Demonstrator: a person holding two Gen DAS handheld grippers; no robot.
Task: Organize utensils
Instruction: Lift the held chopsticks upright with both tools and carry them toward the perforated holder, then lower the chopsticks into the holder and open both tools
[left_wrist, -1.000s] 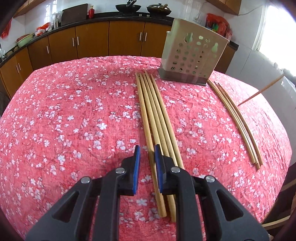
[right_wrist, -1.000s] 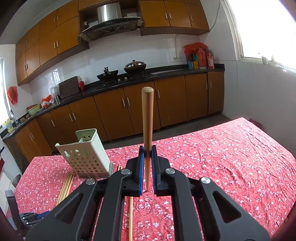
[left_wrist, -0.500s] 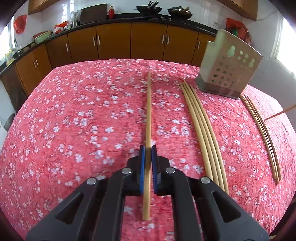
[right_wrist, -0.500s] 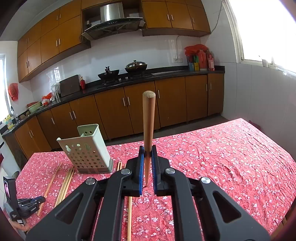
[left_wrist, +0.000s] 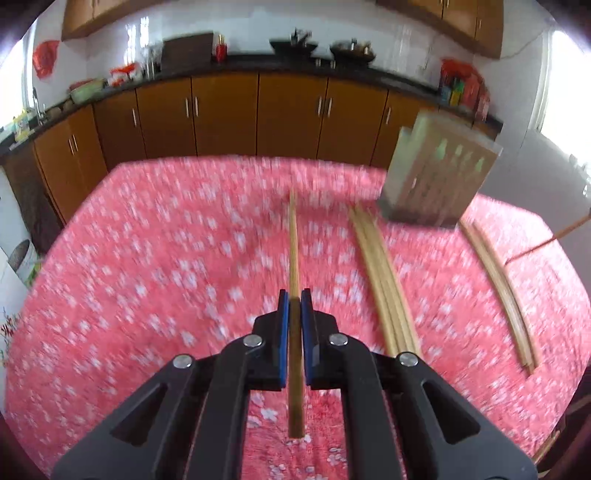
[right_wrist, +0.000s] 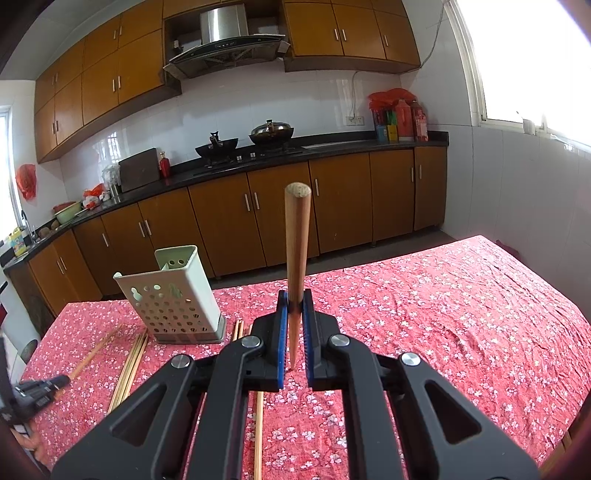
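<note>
My left gripper (left_wrist: 294, 295) is shut on a light wooden chopstick (left_wrist: 293, 236) that points forward above the red floral tablecloth (left_wrist: 147, 258). My right gripper (right_wrist: 294, 295) is shut on a reddish-brown chopstick (right_wrist: 296, 236) that stands upright between the pads. The perforated pale utensil holder (left_wrist: 437, 173) stands at the far right of the left wrist view and at the left of the right wrist view (right_wrist: 173, 295). A bundle of chopsticks (left_wrist: 384, 280) lies left of the holder, and another bundle (left_wrist: 498, 288) lies right of it.
The left gripper and its chopstick (right_wrist: 92, 354) show at the left edge of the right wrist view. Brown kitchen cabinets (right_wrist: 258, 214) and a black counter with woks (right_wrist: 236, 147) stand behind the table. The table edge lies near on the right (left_wrist: 554, 424).
My left gripper closed on one chopstick from the bundle, carried it left and lifted it off the cloth. My right gripper kept its upright chopstick and shifted slightly.
</note>
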